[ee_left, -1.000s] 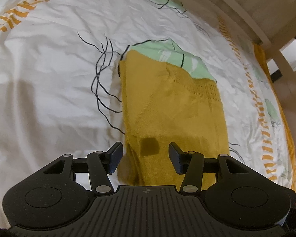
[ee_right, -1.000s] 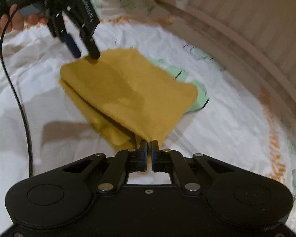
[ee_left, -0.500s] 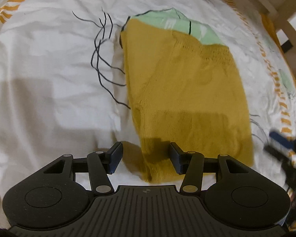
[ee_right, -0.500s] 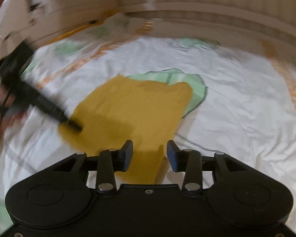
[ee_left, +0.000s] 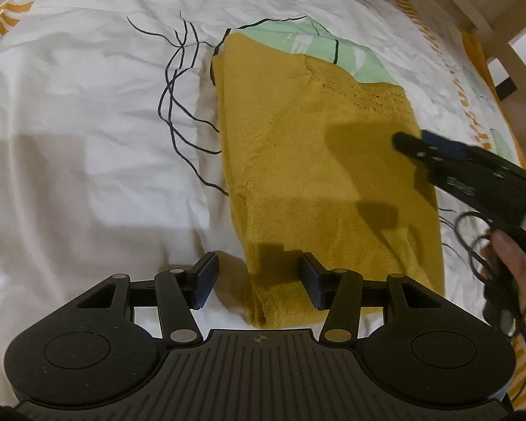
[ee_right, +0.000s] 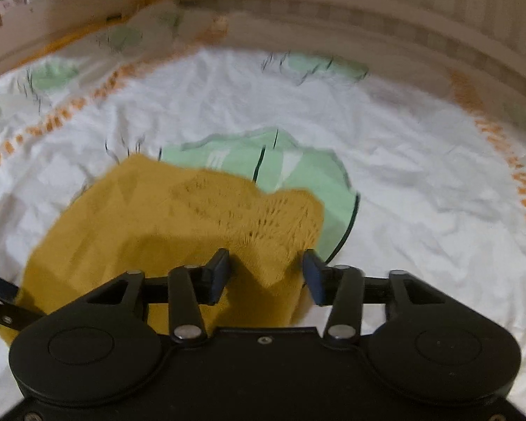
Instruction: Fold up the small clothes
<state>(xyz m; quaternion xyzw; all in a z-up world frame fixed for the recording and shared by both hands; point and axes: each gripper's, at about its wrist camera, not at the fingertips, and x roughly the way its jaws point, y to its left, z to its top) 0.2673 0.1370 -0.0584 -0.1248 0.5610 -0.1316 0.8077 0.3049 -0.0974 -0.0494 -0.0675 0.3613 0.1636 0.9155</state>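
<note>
Left wrist view, folded yellow garment (ee_left: 319,189) on bedsheet (ee_left: 87,140), left hand-held gripper (ee_left: 259,282) open

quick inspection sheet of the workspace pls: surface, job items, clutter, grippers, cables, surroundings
Surface: white bedsheet, creased, with green leaf and orange dash prints.
Job's things: mustard knit garment, folded, lying flat, partly over a green leaf print.
Clutter: nothing seen.
Grippers: left hand-held gripper open, straddling the garment's near corner; right hand-held gripper open, low over the garment's right edge.
Cables: black cable looped by the person's right hand.
Surroundings: wooden bed frame; pale panelled wall.
</note>
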